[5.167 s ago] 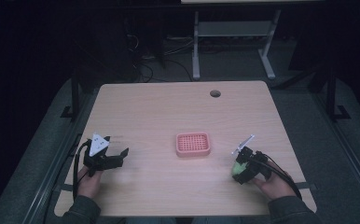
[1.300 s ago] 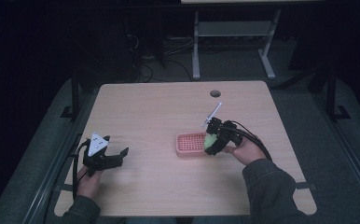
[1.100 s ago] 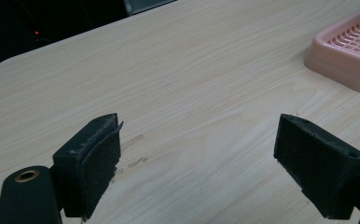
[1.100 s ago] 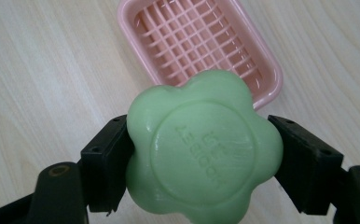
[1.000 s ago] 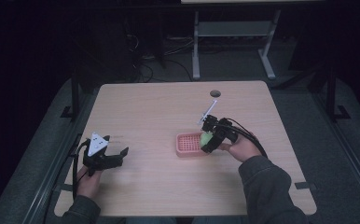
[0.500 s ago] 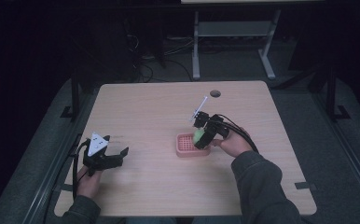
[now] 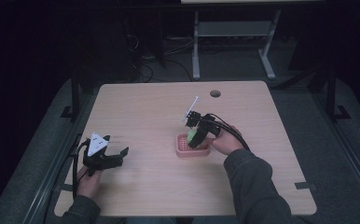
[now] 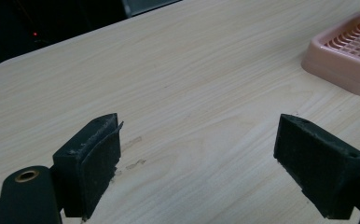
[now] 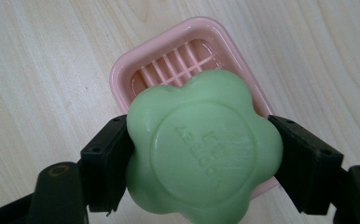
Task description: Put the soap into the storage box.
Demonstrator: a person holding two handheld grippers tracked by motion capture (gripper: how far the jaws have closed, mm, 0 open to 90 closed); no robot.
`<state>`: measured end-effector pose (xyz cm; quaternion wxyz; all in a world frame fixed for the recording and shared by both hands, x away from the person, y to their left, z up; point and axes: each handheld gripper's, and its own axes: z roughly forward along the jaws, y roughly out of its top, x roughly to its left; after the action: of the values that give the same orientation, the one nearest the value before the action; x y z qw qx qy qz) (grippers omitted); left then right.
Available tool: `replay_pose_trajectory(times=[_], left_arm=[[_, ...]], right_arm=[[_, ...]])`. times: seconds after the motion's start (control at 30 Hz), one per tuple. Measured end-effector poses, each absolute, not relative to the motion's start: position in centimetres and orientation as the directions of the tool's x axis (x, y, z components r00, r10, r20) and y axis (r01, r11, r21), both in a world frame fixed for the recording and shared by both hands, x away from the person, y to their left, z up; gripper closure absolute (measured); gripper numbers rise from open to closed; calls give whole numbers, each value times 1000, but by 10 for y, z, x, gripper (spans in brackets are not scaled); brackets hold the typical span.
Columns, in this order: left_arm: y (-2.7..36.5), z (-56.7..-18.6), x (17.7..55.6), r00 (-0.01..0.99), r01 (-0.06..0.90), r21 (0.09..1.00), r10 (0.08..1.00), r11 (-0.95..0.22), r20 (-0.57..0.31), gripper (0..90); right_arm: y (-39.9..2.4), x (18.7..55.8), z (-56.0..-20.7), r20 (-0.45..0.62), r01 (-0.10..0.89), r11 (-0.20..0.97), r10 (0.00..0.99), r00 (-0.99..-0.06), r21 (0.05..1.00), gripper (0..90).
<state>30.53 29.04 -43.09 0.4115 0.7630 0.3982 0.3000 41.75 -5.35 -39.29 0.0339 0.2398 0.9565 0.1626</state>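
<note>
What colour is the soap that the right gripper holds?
Light green; the soap shows best in the right gripper view, above the pink dish.

One table (image 7: 150,112), pale wood, with one round hole (image 7: 215,94) near its far edge. One pink soap dish (image 7: 183,150) sits on it. One green flower-shaped soap (image 9: 201,149). Two grippers: the left gripper (image 7: 116,157) and the right gripper (image 7: 194,136), each with two black jaws. Two hands, one per gripper. One metal stand (image 7: 230,29) beyond the table, on two legs.
</note>
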Motion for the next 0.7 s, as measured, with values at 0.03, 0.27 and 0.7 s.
replay_pose_trajectory(times=[0.03,0.27,0.7], left_arm=[[290,-431,305,503,361,867,855,-344,130,142],[290,-431,305,505,361,866,853,-345,130,142],[290,-431,305,505,362,866,853,-344,128,142]], right_arm=[[-53,418,-394,22,452,831,471,-882,326,259],[-48,422,-400,22,458,825,478,-878,332,259],[-43,427,-412,31,475,824,491,-871,307,257]])
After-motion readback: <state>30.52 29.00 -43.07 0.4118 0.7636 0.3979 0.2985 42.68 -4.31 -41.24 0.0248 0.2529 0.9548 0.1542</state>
